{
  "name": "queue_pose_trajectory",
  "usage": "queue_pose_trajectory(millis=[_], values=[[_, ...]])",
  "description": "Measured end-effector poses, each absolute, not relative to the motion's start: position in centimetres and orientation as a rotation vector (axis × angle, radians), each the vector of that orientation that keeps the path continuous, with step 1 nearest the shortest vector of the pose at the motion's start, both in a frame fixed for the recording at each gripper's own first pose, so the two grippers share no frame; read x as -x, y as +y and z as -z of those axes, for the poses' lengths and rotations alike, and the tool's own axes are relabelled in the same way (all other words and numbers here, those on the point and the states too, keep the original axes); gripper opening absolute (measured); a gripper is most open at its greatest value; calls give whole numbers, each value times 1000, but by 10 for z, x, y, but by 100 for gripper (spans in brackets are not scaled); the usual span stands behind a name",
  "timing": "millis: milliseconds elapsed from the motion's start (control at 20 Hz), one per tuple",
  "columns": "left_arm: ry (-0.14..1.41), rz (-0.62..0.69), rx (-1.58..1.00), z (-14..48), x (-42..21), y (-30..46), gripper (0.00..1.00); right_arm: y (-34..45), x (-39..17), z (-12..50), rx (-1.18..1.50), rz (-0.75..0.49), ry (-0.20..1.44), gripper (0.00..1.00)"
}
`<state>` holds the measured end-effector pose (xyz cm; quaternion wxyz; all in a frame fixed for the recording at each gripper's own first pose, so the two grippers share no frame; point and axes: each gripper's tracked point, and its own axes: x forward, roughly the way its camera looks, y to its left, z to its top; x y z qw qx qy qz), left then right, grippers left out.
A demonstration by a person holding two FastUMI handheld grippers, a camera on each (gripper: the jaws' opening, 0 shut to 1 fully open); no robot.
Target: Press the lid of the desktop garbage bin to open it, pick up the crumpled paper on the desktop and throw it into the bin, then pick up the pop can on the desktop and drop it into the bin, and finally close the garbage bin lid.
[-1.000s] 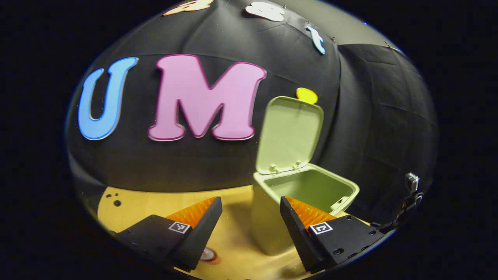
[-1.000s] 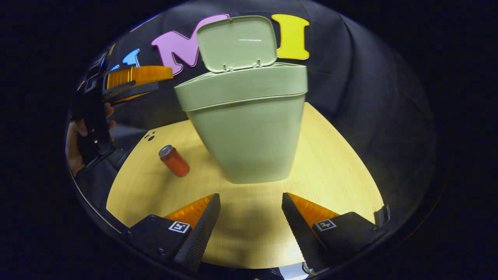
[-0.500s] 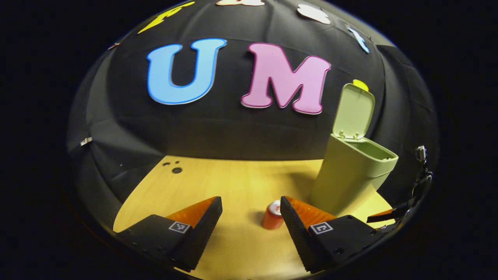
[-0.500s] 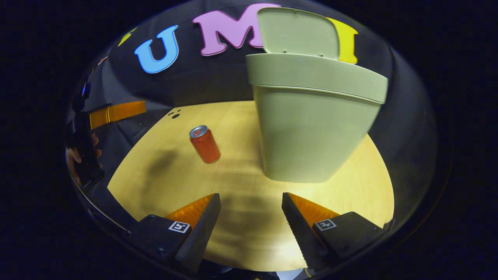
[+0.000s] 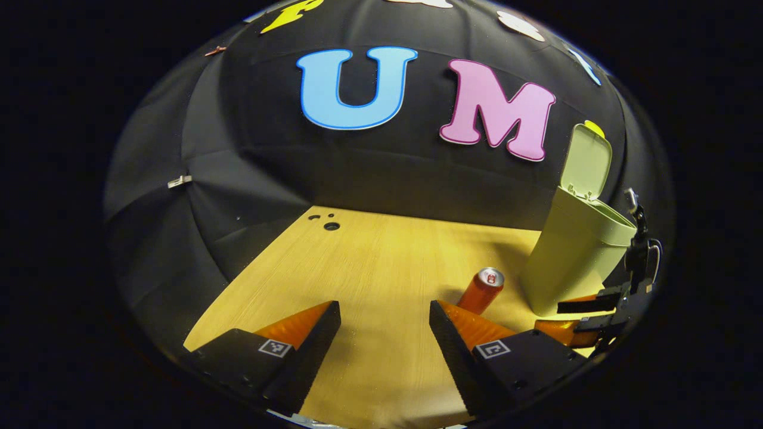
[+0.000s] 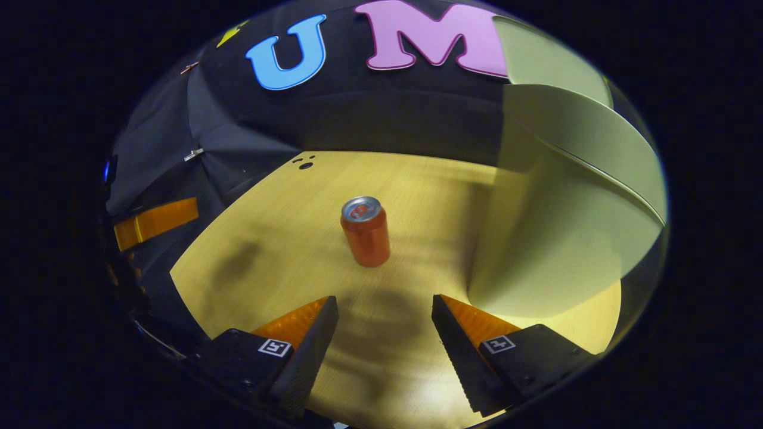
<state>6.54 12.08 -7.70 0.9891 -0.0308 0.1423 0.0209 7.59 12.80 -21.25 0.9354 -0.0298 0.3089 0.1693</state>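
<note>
Upright red can (image 6: 365,232) beside open-lidded bin (image 6: 554,238)

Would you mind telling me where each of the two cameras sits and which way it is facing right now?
Left gripper view: rides on the left gripper, above the wooden desktop, facing the wall; its open fingers show below, the upright red pop can and pale green garbage bin at right, with the other gripper beyond.
Right gripper view: rides on the right gripper, aimed at the can; open fingers below, bin at right.
Shared: can, bin with lid raised, desktop.
</note>
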Motion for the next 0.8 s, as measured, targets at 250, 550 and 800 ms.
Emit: queue_pose_trajectory(millis=[250, 550, 800], values=[[325, -98, 107, 97, -49, 140, 96, 151, -103, 222, 94, -377, 650, 100], [375, -142, 149, 118, -31, 139, 96, 172, -136, 241, 103, -390, 674, 99], [398, -191, 144, 123, -25, 151, 96, 179, -162, 255, 73, -364, 694, 99]])
